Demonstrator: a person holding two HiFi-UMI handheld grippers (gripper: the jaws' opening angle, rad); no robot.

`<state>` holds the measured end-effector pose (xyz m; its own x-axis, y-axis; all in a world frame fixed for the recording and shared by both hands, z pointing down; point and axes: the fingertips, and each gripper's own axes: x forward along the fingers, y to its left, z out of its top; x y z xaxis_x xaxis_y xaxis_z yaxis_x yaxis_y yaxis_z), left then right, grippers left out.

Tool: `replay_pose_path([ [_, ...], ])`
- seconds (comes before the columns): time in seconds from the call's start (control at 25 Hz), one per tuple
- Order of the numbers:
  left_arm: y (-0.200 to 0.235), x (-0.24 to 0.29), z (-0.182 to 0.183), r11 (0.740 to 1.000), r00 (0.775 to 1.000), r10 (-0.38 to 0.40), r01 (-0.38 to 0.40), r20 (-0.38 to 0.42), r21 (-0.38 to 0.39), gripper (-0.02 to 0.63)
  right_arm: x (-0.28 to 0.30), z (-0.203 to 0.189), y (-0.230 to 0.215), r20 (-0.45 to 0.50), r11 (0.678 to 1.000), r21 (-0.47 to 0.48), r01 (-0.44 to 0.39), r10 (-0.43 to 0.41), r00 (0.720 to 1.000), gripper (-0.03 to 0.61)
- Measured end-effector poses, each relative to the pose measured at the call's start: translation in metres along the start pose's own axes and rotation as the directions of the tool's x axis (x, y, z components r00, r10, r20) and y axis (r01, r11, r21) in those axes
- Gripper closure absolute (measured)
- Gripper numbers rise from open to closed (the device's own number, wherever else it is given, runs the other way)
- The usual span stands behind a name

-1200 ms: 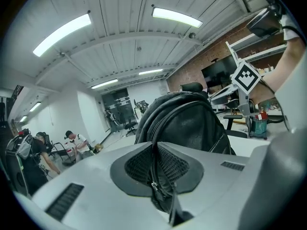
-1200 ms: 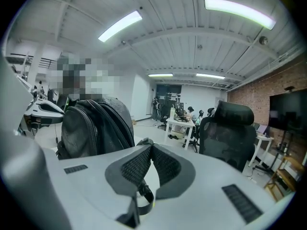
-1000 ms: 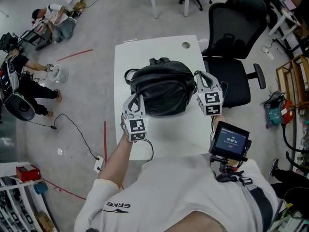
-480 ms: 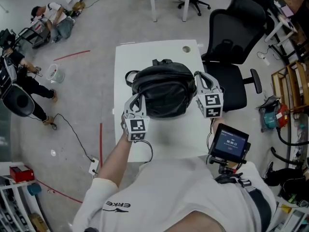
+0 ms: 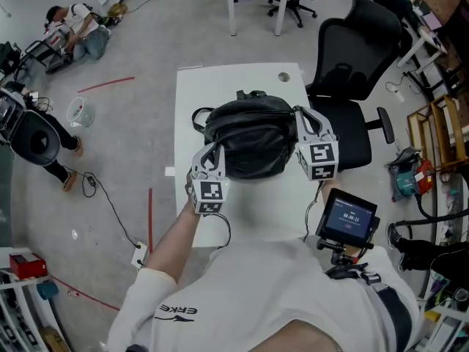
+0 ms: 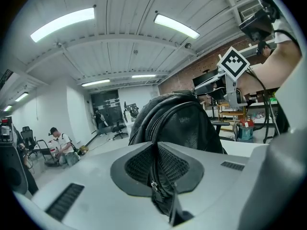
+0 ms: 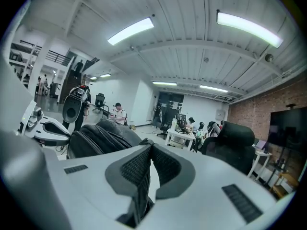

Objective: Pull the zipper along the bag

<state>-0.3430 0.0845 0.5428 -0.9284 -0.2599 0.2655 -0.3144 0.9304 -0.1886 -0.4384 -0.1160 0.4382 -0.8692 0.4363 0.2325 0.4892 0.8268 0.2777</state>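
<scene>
We look steeply down on a white table (image 5: 189, 97) on a grey workshop floor. A black office chair (image 5: 352, 57) stands at the table's right edge, and a person (image 5: 77, 24) crouches on the floor at the upper left of the frame. The table's near edge is hidden under the wearer's white shirt.

The left gripper (image 5: 211, 155), at centre left, is clenched on the near left side of the black bag (image 5: 249, 134). In the left gripper view its jaws (image 6: 157, 150) press together on a fold of the bag's black material. The zipper (image 6: 153, 185) runs through that fold, and a small metal slider shows just below the pads. The fold's lower end is cut off by the bottom of the frame.

The right gripper (image 5: 306, 122) is at centre right, against the bag's right side. In the right gripper view its jaws (image 7: 150, 152) are clamped on a dark strip of the bag. We cannot tell whether this strip is a strap or a fold of fabric.

The bag (image 6: 180, 123) sits upright in the middle of the table, between the two grippers, with its handle loop toward the far side. From the head view the zipper is too dark to make out, and both sets of fingertips merge into the bag.

A small dark screen (image 5: 348, 217) hangs at the wearer's chest, at lower right.
</scene>
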Motion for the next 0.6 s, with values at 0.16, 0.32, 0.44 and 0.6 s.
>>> replay_pose_path([
  [0.16, -0.002, 0.002, 0.003, 1.000, 1.000, -0.018, 0.018, 0.010, 0.004, 0.601, 0.001, 0.008, 0.006, 0.000, 1.000, -0.011, -0.009, 0.009, 1.000, 0.561],
  [0.32, -0.004, 0.004, 0.006, 0.999, 0.999, -0.035, 0.035, 0.015, 0.004, 0.601, 0.002, 0.016, 0.009, 0.002, 1.000, -0.021, -0.008, 0.008, 1.000, 0.561],
  [0.44, -0.005, 0.005, 0.007, 0.999, 0.999, -0.047, 0.047, 0.020, 0.003, 0.601, 0.002, 0.020, 0.014, -0.001, 1.000, -0.028, -0.007, 0.007, 1.000, 0.560],
  [0.6, -0.006, 0.005, 0.011, 0.998, 0.998, -0.059, 0.059, 0.023, 0.008, 0.601, 0.003, 0.030, 0.018, 0.003, 0.999, -0.041, -0.006, 0.007, 1.000, 0.561],
])
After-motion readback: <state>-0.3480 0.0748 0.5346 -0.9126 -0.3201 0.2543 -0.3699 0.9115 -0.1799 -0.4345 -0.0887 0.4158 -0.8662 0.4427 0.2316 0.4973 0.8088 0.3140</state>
